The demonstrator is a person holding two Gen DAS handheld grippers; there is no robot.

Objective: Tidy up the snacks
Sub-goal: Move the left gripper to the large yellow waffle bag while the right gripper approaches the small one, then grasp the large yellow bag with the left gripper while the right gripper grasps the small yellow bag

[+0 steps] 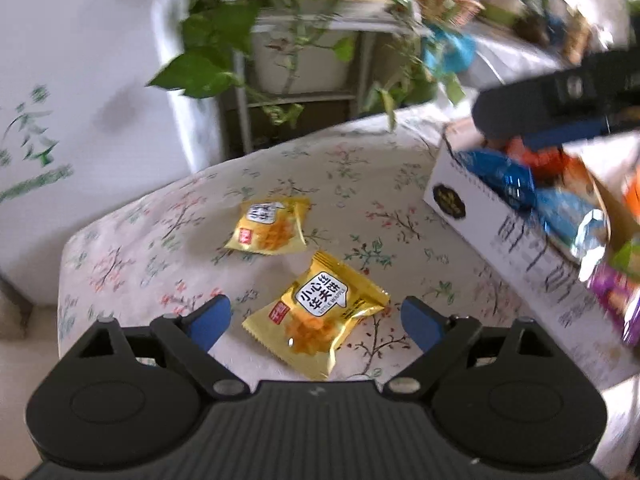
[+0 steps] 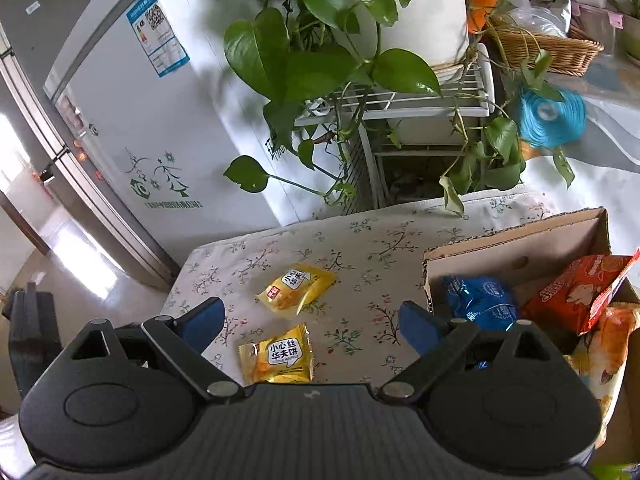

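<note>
Cardboard box [image 2: 520, 236] sits ahead and to the right of the right gripper [image 2: 310, 322], its top open, with a blue foil packet [image 2: 478, 300] at the near corner, a red snack bag [image 2: 576, 292] beyond it and an orange-printed bag [image 2: 608, 344] beside that. In the left wrist view the same box [image 1: 496, 220] stands to the right of the left gripper [image 1: 316, 318], holding blue, orange, silver and purple wrappers, blurred.

Open floral tablecloth [image 2: 360, 240] spreads ahead of both grippers up to the table's far edge, where a plant stand with trailing pothos [image 2: 320, 64] rises; a fridge [image 2: 132, 120] stands off to the left.

Two yellow waffle packets lie on the cloth, apart from each other. The near waffle packet [image 1: 316, 316] lies between the left gripper's spread blue fingers [image 1: 210, 322], untouched; the far waffle packet [image 1: 272, 226] lies ahead, slightly left. The right gripper's jaws are likewise spread wide, holding nothing, with the near packet [image 2: 276, 356] just below them.
</note>
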